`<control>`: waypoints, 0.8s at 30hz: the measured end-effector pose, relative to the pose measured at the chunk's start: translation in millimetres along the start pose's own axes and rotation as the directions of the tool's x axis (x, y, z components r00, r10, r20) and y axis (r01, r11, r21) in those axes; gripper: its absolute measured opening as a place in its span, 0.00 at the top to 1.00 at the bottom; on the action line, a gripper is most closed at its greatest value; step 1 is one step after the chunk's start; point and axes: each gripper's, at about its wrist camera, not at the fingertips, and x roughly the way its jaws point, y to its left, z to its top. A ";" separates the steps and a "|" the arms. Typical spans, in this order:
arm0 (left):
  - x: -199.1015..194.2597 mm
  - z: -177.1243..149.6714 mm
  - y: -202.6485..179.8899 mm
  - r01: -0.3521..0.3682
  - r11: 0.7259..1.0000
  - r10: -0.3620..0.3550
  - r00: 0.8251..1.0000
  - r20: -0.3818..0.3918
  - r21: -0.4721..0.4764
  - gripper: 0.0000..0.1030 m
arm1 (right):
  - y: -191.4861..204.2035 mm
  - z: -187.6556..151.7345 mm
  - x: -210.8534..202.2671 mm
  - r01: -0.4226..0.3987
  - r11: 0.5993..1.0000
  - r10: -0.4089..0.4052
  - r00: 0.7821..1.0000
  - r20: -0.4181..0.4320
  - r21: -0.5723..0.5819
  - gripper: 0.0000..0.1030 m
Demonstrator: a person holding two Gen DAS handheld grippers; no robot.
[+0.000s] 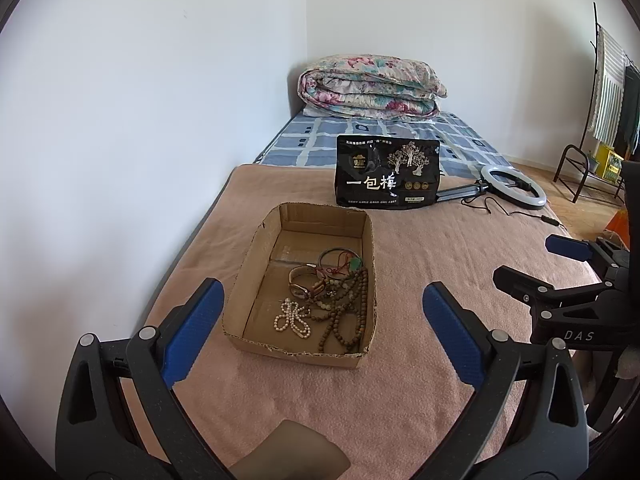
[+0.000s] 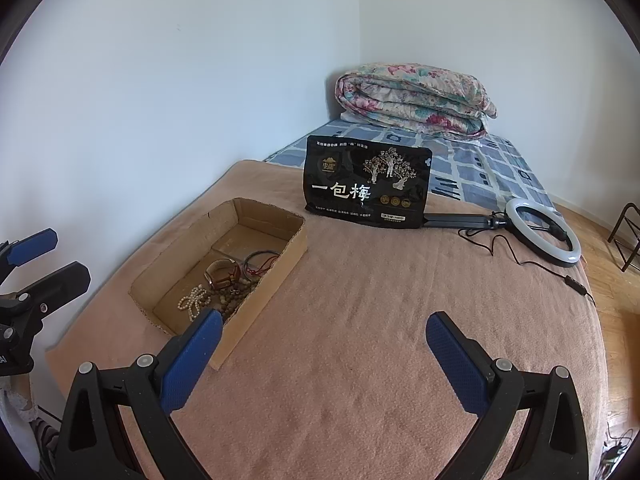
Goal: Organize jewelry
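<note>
A shallow cardboard box [image 1: 248, 264] sits on the pink blanket. In it lie a white pearl strand [image 1: 293, 317], a brown bead necklace [image 1: 347, 312], a watch [image 1: 302, 280], a bangle [image 1: 335, 255] and a red cord with a green pendant [image 1: 353, 266]. My left gripper [image 1: 322, 312] is open and empty, held above the blanket just in front of the box. My right gripper [image 2: 324, 340] is open and empty, to the right of the box [image 2: 276, 264]; its fingers [image 1: 568, 246] show at the right edge of the left wrist view.
A black snack bag [image 1: 387, 172] stands behind the box. A ring light [image 1: 514, 186] with its cable lies at the bed's right edge. A folded floral quilt [image 1: 370, 88] lies at the bed's far end. A wall runs along the left. A rack [image 1: 588, 168] stands on the floor to the right.
</note>
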 end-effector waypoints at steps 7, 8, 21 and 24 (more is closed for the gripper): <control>0.0 0.1 0.5 0.002 1.000 -0.002 1.000 0.000 0.001 0.02 | -0.8 -0.6 -0.9 0.001 1.000 -0.001 1.000 0.000 0.000 0.00; -0.1 0.1 -0.3 0.003 1.000 -0.003 1.000 0.000 0.002 0.02 | -0.5 -0.4 -0.5 0.000 1.000 0.000 1.000 0.000 0.000 0.00; -1.3 0.8 -1.3 0.005 1.000 -0.005 1.000 0.001 0.002 0.02 | -0.9 -1.7 0.0 0.004 1.000 -0.004 1.000 -0.006 -0.003 0.00; -1.3 0.8 -1.5 0.005 1.000 -0.005 1.000 0.002 0.002 0.02 | -0.7 -1.5 0.0 0.004 1.000 -0.004 1.000 -0.007 -0.002 0.00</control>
